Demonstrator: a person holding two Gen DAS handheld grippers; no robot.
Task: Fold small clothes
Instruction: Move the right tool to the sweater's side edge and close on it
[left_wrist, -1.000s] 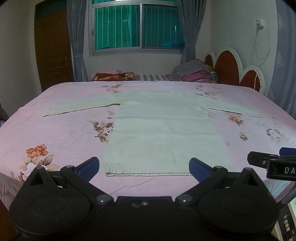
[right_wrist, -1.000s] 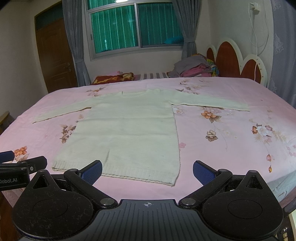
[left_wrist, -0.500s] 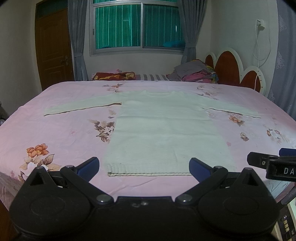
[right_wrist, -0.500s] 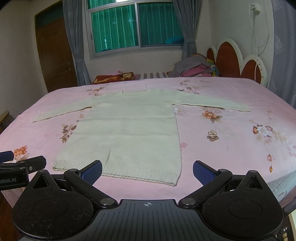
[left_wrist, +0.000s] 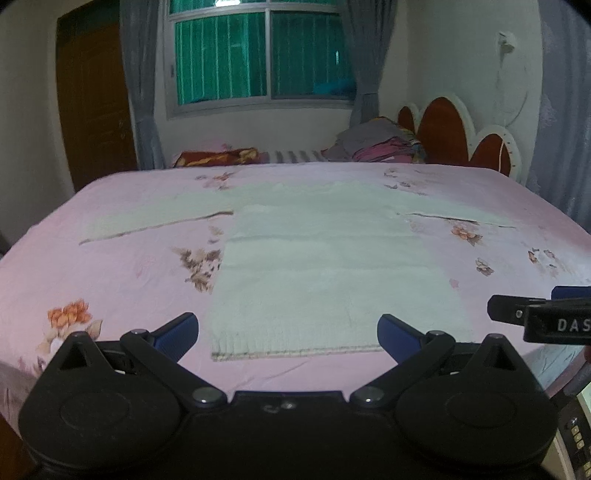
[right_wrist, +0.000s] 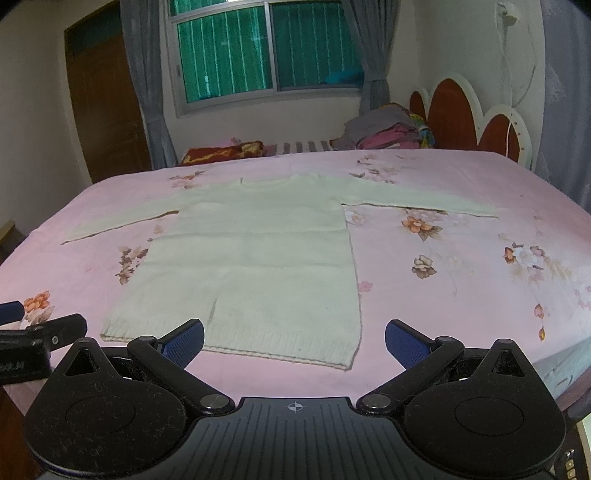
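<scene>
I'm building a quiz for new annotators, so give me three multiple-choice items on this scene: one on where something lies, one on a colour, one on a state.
1. Where does the sweater lie?
A. flat on the bedsheet
B. on the headboard
C. over the window sill

2. What colour are the pads on the right gripper?
A. red
B. blue
C. yellow

3. How is the left gripper?
A. shut on a sleeve
B. shut on the hem
C. open, holding nothing

Key: 1 A, its body and both sleeves are spread on the sheet; 2 B, both pads show blue; 3 C, its fingers stand wide apart near the hem.
</scene>
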